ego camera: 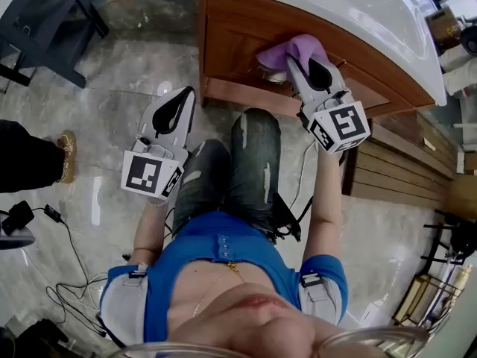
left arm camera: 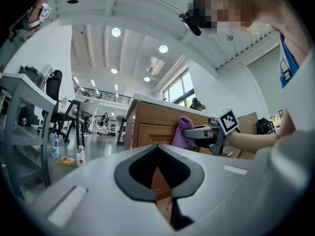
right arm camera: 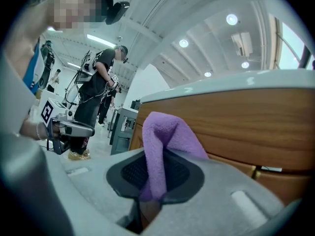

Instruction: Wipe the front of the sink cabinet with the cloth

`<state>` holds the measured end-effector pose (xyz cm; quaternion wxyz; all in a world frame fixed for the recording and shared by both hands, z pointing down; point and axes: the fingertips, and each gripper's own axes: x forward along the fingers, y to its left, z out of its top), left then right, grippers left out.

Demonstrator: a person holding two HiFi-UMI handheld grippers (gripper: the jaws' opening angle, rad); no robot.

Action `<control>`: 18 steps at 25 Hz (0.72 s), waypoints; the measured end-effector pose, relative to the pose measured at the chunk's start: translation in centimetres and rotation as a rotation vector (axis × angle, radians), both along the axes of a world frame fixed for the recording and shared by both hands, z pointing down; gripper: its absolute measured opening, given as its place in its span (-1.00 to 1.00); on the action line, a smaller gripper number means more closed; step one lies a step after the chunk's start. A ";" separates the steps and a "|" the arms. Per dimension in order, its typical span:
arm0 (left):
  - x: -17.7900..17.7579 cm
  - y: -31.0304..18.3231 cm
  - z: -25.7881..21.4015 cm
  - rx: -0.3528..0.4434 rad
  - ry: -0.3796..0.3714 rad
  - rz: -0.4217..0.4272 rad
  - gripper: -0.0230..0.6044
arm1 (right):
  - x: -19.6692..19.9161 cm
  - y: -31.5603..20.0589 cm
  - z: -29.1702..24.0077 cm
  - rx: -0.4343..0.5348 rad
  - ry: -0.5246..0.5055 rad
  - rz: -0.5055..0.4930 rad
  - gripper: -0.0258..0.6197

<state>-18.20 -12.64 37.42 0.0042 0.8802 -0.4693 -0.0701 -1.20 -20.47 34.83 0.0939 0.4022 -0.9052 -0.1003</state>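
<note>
- Head view: our right gripper point(ego camera: 308, 60) squeezes the cloth point(ego camera: 293, 49) against the cabinet point(ego camera: 237, 36) front, up high.
- Our left gripper point(ego camera: 181, 99) is closed and empty. We think most wiping is left.

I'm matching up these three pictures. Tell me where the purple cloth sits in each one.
Head view: cloth at top centre, against the cabinet front, at the right gripper tips.
Left gripper view: cloth right of centre, against the cabinet.
Right gripper view: cloth at centre, clamped between the jaws.
Shared landmark: the wooden cabinet front.
</note>
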 end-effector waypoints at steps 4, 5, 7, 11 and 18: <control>-0.3 0.2 0.2 -0.009 0.003 -0.010 -0.93 | -1.9 -0.3 0.1 0.000 0.003 -0.019 -0.75; -0.3 0.2 0.3 -0.010 0.003 -0.013 -0.93 | -2.5 -0.4 0.2 -0.002 0.004 -0.028 -0.75; -0.5 0.2 0.2 -0.010 0.004 -0.019 -0.93 | -3.9 -0.6 0.1 -0.007 0.007 -0.048 -0.75; -0.8 0.2 0.2 -0.011 0.008 -0.032 -0.93 | -6.3 -1.0 0.2 0.000 0.021 -0.073 -0.75; -1.1 0.5 0.4 -0.014 0.014 -0.043 -0.93 | -9.6 -1.2 0.4 -0.010 0.007 -0.111 -0.75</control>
